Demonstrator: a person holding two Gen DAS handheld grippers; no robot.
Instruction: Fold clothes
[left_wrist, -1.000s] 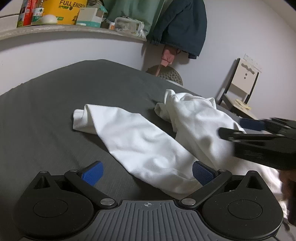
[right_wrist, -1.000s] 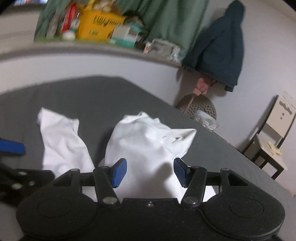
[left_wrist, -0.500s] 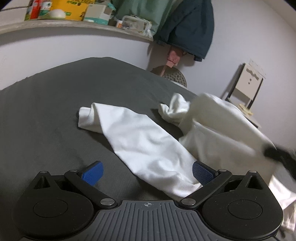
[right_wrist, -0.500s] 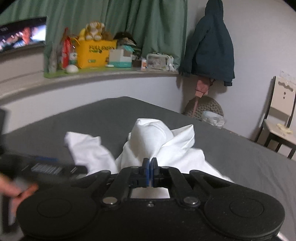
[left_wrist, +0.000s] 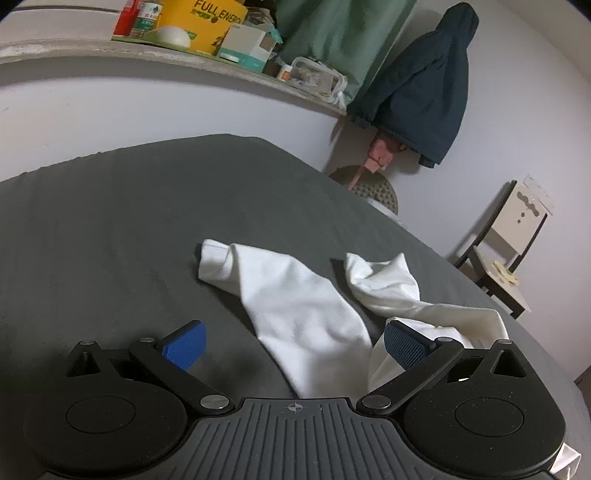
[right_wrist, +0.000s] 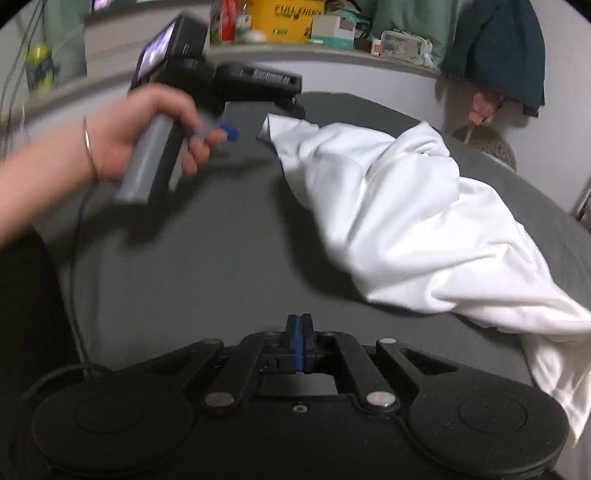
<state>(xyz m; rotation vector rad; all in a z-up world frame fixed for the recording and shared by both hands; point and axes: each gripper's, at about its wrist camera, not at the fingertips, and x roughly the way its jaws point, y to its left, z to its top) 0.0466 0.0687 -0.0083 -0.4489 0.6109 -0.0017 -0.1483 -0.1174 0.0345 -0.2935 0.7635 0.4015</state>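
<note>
between the left gripper's (left_wrist: 293, 345) wide-open, empty pads lies the white shirt (left_wrist: 303, 314) on the dark bed (left_wrist: 110, 221). right gripper (right_wrist: 299, 326) is pinched shut, empty, shirt off to its right.

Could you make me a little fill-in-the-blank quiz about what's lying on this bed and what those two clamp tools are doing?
1. The garment on the dark grey bed sheet is ___ in colour.
2. The left gripper has its jaws ___.
3. The right gripper has its jaws ___, with no cloth between them.
4. A dark blue ___ hangs on the wall.

Missing words: white; open; shut; jacket
</note>
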